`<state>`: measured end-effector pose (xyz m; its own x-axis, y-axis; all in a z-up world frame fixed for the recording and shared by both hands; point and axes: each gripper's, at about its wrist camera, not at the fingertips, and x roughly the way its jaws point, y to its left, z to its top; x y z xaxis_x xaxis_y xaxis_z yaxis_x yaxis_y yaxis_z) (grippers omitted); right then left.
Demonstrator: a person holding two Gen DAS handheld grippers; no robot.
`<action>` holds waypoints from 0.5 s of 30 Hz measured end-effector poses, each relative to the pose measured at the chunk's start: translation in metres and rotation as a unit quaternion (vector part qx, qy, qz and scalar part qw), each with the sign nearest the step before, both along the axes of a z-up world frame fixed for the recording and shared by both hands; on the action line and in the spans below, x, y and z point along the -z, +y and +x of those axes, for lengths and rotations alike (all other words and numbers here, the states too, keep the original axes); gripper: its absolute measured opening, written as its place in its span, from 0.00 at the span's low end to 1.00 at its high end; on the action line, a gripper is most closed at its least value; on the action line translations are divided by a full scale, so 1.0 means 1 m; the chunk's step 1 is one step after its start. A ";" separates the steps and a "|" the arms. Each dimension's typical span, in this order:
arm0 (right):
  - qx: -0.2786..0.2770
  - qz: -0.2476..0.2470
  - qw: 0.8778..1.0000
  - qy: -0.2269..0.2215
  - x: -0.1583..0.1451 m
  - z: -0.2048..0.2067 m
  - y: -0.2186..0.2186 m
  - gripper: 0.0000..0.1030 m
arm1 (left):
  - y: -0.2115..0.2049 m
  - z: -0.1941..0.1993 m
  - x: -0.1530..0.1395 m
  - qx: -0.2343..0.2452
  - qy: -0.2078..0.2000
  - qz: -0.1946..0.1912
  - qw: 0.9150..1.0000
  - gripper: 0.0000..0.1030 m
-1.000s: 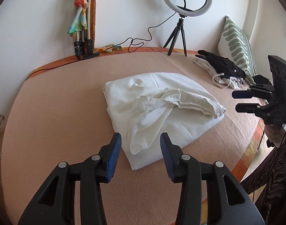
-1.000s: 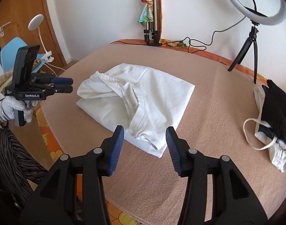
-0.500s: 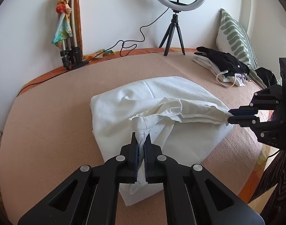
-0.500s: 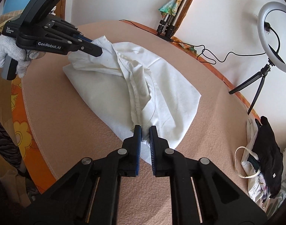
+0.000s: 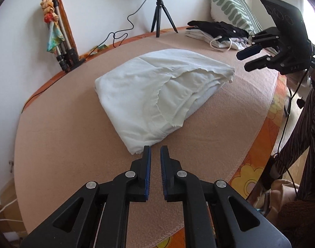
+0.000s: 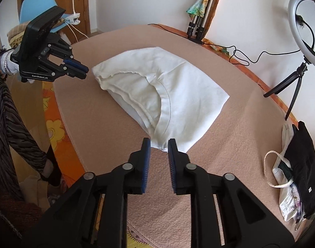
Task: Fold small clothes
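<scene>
Lying folded on the fuzzy peach blanket [image 5: 54, 144], the soft white garment [image 5: 157, 95] shows frilled seams. Beside its corners, the left gripper [image 5: 155, 155] parts narrowly and the right gripper [image 6: 159, 142] widens, both empty.

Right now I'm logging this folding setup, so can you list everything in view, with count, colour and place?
white garment: one, white, folded, mid-blanket
blanket: one, peach-pink, covering the surface
clothes pile: one, black on white, blanket's far side by the pillow
pillow: one, green and white, against the wall
ring light: one, white on a black tripod, by the wall
folded tripod: one, grey, colourful cloth tied on, leaning on the wall
cable: one, black, along the wall edge
chair: one, blue, beyond the blanket
left gripper: fingers opening, nothing between, just short of the garment
right gripper: fingers opening, garment corner between
</scene>
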<state>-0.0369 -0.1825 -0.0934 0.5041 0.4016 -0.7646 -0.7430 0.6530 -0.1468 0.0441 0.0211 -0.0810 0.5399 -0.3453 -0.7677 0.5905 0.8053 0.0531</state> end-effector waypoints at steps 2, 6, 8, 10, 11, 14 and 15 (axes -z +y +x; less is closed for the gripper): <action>0.009 0.056 0.998 0.009 -0.014 0.006 -0.010 0.45 | 0.002 0.004 -0.015 -0.008 -0.015 -0.027 0.999 0.08; 0.090 0.100 0.991 0.022 -0.021 0.042 -0.011 0.41 | -0.011 0.029 -0.027 -0.033 -0.032 -0.058 0.997 0.08; 0.118 0.100 0.988 0.027 -0.016 0.059 -0.004 0.36 | -0.020 0.047 -0.019 -0.033 -0.013 -0.077 0.996 0.08; 0.125 0.106 0.986 0.042 -0.008 0.074 0.005 0.36 | -0.030 0.057 -0.006 -0.041 -0.008 -0.071 0.997 0.08; 0.125 0.110 0.985 0.049 -0.004 0.080 0.010 0.36 | -0.034 0.063 0.002 -0.040 0.002 -0.071 0.997 0.08; 0.129 0.096 0.985 0.066 0.013 0.095 0.023 0.36 | -0.041 0.069 0.026 -0.039 0.044 -0.061 0.996 0.08; 0.129 0.088 0.985 0.069 0.019 0.099 0.026 0.36 | -0.043 0.068 0.033 -0.036 0.052 -0.050 0.997 0.08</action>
<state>0.0618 -0.1566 -0.1125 0.5025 0.4065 -0.7631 -0.5546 0.8286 0.0762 0.1118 -0.0219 -0.1141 0.4856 -0.3860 -0.7843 0.5283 0.8445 -0.0885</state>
